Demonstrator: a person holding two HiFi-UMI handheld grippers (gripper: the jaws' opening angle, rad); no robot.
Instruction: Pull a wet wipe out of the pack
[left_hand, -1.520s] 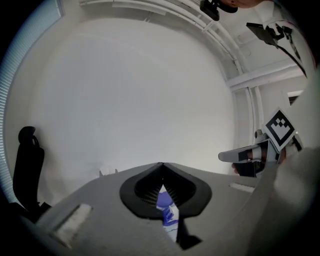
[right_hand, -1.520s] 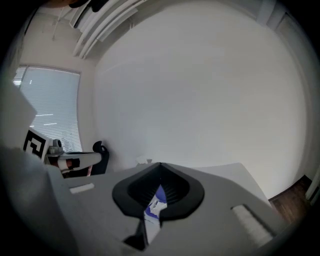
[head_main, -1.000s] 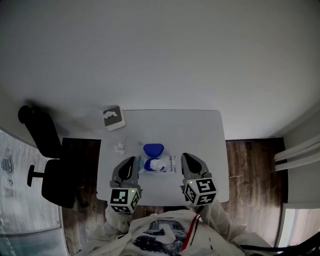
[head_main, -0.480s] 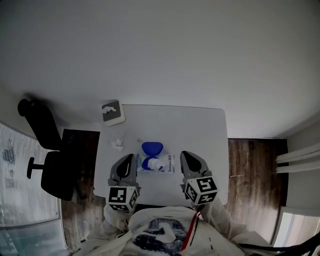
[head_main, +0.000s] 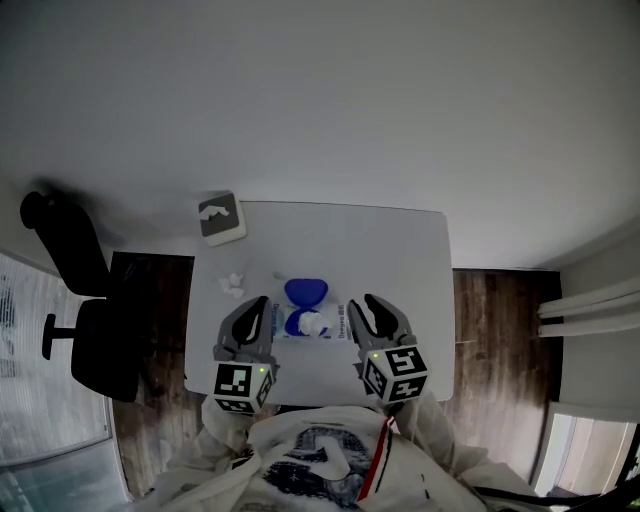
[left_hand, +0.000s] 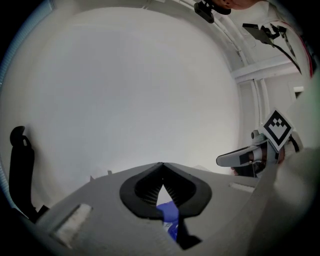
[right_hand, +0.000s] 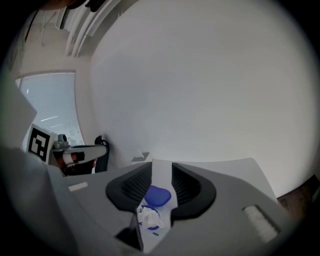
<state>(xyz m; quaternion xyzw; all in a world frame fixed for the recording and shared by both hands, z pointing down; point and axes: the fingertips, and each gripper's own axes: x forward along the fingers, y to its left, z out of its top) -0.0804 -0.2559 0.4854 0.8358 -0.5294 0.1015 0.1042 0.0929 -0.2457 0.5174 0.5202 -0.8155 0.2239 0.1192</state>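
Observation:
The wet wipe pack (head_main: 322, 326) lies flat on the white table (head_main: 400, 260), its blue lid (head_main: 305, 292) flipped open toward the far side. A white wipe tuft (head_main: 315, 323) sticks up from the opening. My left gripper (head_main: 263, 304) hovers just left of the pack with its tips touching and nothing in them. In the left gripper view (left_hand: 161, 167) the blue lid (left_hand: 169, 212) shows behind the shut jaws. My right gripper (head_main: 364, 303) hangs just right of the pack, jaws opening with nothing between them. Past it (right_hand: 161, 166) lie the lid (right_hand: 157, 196) and tuft (right_hand: 149, 216).
A grey box (head_main: 220, 218) sits on the table's far left corner. A crumpled wipe (head_main: 233, 285) lies left of the pack. A black office chair (head_main: 80, 300) stands on the wooden floor beside the table's left edge. A plain white wall rises beyond.
Both grippers have moved in toward the pack and a little lower. The right gripper's jaws, shut before, now stand slightly apart. The pack has not moved.

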